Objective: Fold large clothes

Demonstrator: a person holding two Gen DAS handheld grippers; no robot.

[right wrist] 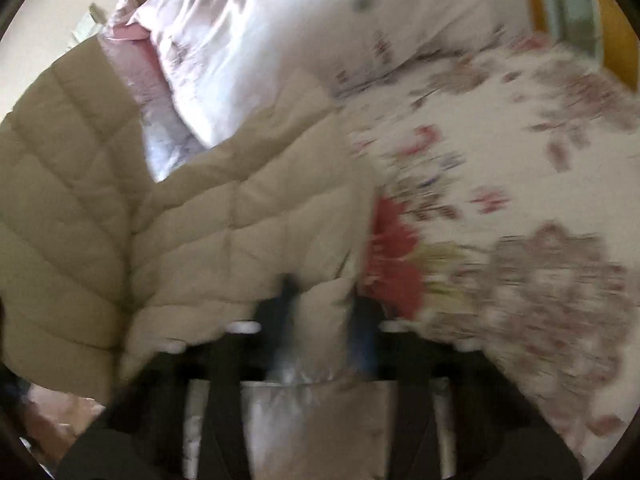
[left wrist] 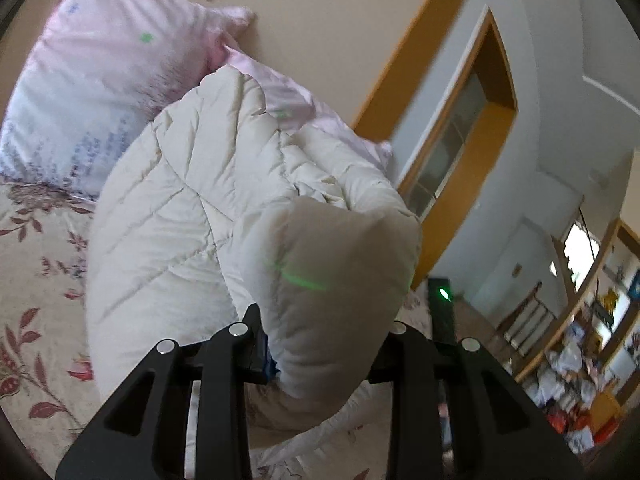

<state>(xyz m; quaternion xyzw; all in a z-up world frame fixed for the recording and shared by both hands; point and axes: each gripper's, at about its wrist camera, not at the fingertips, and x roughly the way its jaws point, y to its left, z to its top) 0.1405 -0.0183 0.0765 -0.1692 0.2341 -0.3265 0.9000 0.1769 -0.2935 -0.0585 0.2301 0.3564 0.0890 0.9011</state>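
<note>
A cream quilted down coat (left wrist: 180, 200) lies heaped on the bed, one thick fold of it lifted toward the camera. My left gripper (left wrist: 326, 322) is shut on that puffy fold, which bulges out between the black fingers (left wrist: 252, 320). In the right wrist view, which is blurred by motion, the same coat (right wrist: 200, 220) looks beige and spreads across the left half. My right gripper (right wrist: 324, 308) has a narrow ridge of the coat's edge pinched between its fingers (right wrist: 286, 300), just beside the bare sheet.
A floral bedsheet (right wrist: 500, 160) covers the bed to the right of the coat. Pink and white pillows (left wrist: 100, 80) lean against the wall behind it. A yellow-framed doorway (left wrist: 460, 120) and cluttered shelves (left wrist: 580, 360) stand beyond the bed's edge.
</note>
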